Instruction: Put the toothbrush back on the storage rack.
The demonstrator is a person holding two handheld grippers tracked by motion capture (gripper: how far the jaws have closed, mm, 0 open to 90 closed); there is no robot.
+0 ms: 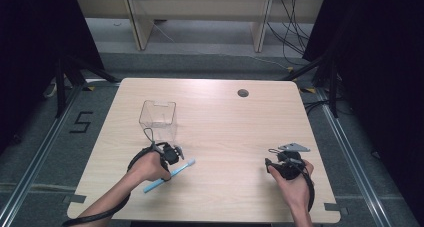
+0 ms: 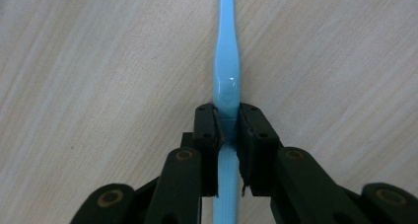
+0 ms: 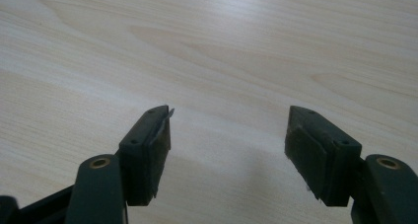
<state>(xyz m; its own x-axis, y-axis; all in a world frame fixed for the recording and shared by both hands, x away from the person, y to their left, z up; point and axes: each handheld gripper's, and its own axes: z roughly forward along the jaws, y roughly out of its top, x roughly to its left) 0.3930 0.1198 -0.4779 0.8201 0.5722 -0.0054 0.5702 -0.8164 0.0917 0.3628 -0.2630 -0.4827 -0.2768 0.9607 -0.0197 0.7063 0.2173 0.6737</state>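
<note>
Toothbrush (image 2: pixel 226 81), light blue, lying on the wood table (image 1: pixel 225 122) near the front-left, angled w/ one end toward the table's middle and the other toward the person's edge. Left gripper (image 2: pixel 227 121) has it: jaws pinched narrow on the handle, pads (image 2: pixel 246 130) pressing both sides just below the glossy bulge. In the high view the left gripper (image 1: pixel 169 153) sits low over the brush (image 1: pixel 170 175), just in front of the clear plastic box (image 1: pixel 159 119), which stands upright and looks empty. Right gripper (image 3: pixel 227 130) is parked over bare wood on the right side, jaws wide apart, nothing between them; seen from above (image 1: pixel 280 163) it's well apart from the action.

Looks like a pick-up in hand, prob w/ the box as the target. Risks from here: the handle is slim, smooth and tapered, so a thin pinch could let it slide or swivel once lifted. Grip looks off the brush's middle, so the long end may droop and clip the box rim on the way in. The box seems light; a bump could shove or tip it, esp. w/ the right gripper too far off to steady it.
</note>
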